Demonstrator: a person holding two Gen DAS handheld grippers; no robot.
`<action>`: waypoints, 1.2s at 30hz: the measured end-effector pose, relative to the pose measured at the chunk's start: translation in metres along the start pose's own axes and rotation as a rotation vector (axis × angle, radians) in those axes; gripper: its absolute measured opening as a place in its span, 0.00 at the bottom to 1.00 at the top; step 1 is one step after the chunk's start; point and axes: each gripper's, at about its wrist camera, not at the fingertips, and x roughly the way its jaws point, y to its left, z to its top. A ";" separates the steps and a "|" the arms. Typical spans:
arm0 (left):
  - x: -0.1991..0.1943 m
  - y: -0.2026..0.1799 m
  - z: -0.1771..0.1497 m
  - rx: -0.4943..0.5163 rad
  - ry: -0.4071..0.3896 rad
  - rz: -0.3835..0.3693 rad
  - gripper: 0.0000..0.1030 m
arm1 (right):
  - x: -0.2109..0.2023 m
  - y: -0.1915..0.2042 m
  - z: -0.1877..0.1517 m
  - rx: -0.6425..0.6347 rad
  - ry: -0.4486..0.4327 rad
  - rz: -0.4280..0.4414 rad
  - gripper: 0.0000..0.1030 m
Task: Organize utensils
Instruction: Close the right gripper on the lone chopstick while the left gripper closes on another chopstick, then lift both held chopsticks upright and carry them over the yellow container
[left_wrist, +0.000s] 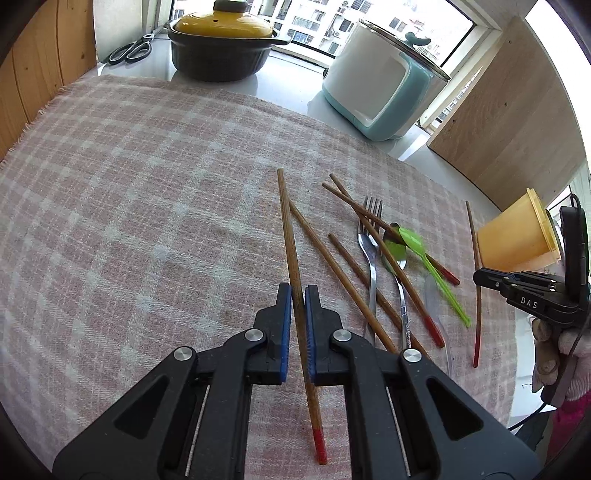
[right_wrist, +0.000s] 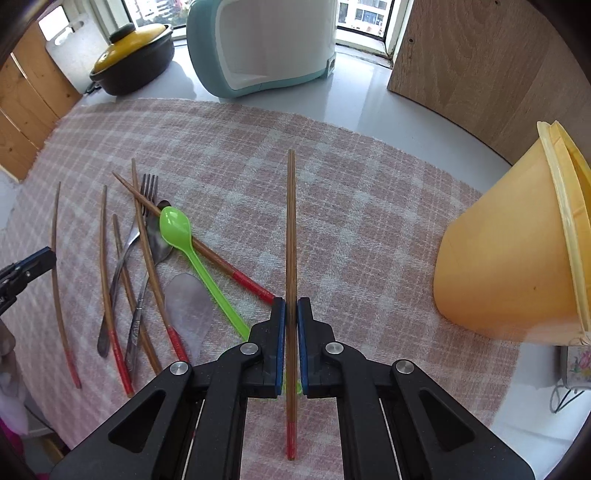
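The cloth (left_wrist: 147, 192) on the tabletop has a check pattern in dusty pink and pale grey-white. The chopsticks (right_wrist: 147, 254) are brown wood with red ends. One spoon (right_wrist: 177, 227) is bright green; the fork (right_wrist: 122, 258) is silver metal. The cup (right_wrist: 513, 254) is yellow-orange. The pot (left_wrist: 221, 55) is black with a yellow lid. The cooker (left_wrist: 376, 88) is white and light blue. Both tools are black with blue pads (left_wrist: 285, 325).

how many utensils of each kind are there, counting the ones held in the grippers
chopsticks: 6
spoons: 3
forks: 1
total: 10
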 end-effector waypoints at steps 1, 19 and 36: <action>-0.004 -0.002 0.000 0.010 -0.004 -0.011 0.04 | -0.006 0.000 -0.005 0.011 -0.010 0.002 0.05; -0.059 -0.115 -0.016 0.108 -0.129 -0.121 0.04 | -0.098 -0.058 -0.077 0.014 -0.189 0.066 0.05; -0.085 -0.226 -0.013 0.122 -0.260 -0.172 0.04 | -0.176 -0.128 -0.072 -0.070 -0.378 0.111 0.05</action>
